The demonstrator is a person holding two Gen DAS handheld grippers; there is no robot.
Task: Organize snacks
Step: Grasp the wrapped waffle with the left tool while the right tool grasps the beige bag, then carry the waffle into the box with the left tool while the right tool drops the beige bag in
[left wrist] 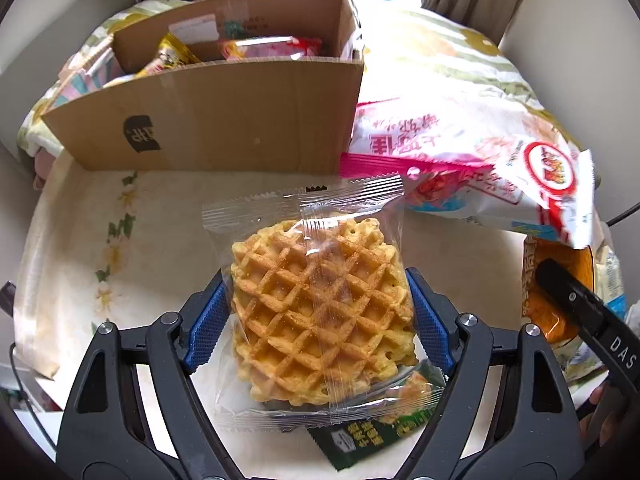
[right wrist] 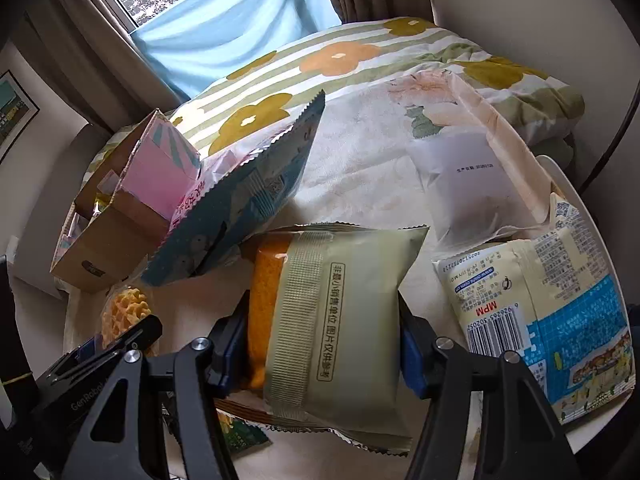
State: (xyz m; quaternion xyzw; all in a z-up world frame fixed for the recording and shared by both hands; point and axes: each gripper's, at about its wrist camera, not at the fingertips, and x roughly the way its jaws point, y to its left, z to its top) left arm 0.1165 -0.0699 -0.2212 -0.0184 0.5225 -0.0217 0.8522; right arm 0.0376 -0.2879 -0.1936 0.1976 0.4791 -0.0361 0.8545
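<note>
The right gripper (right wrist: 320, 328) has its blue pads pressed on both sides of a pale green snack packet with an orange cake showing through a clear strip (right wrist: 336, 320). Left of it a brown cardboard box (right wrist: 104, 240) sits at the edge of the floral-covered bed (right wrist: 360, 152), with a teal-and-pink saw-edged bag (right wrist: 240, 196) leaning on it. To the right lie a cream-and-blue barcoded bag (right wrist: 548, 312) and a white pouch (right wrist: 468, 188).

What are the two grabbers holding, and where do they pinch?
The left hand-held gripper pinches the wrapped waffle by its two side edges. The right hand-held gripper pinches the beige snack pack by its sides.
</note>
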